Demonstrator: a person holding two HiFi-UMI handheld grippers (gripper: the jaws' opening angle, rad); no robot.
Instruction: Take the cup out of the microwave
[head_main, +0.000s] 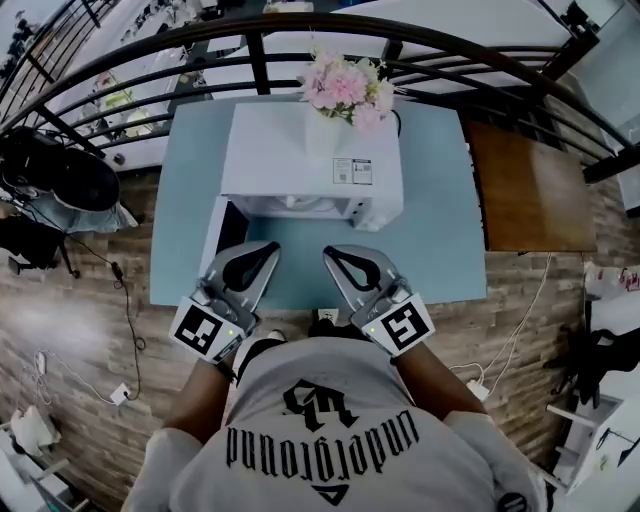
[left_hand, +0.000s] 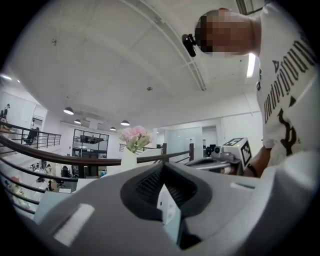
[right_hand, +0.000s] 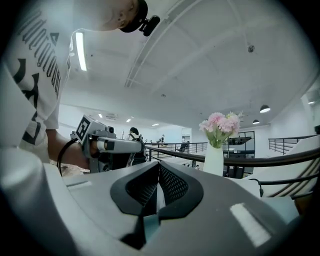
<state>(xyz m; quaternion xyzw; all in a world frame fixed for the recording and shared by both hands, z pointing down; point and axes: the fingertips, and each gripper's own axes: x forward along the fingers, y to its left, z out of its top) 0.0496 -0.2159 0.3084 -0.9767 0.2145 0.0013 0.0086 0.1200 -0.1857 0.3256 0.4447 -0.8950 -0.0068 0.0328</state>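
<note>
The left gripper (head_main: 268, 248) and the right gripper (head_main: 330, 252), both of grey matte plastic with ribbed black pads, were held level above the near edge of the smooth pale blue bench (head_main: 440, 260). The jaws of each were together, with nothing between them. The step in hand seemed to be the approach to the cup, so I judged that one gripper should first open its jaws wide and go straight and low into the cavity. It should keep away from the thin white door (head_main: 213, 240), which stood open at the left. Then it should close on the wall of the cup softly, because a glazed or plastic cup is probably slippery and could tip if there is liquid in it. The boxy white microwave with glossy metal skin (head_main: 300, 150) stood in the middle of the bench, beyond the grippers. Inside its open cavity only a pale rounded shape (head_main: 290, 203) was visible. The cup should be there, but I could not tell whether this shape was the cup or the turning plate. On the roof of the microwave stood a slim white vase (right_hand: 214, 160) with soft pink flowers (head_main: 345, 85), easy to knock over. Farther behind ran a curved black metal railing (head_main: 450, 45).
</note>
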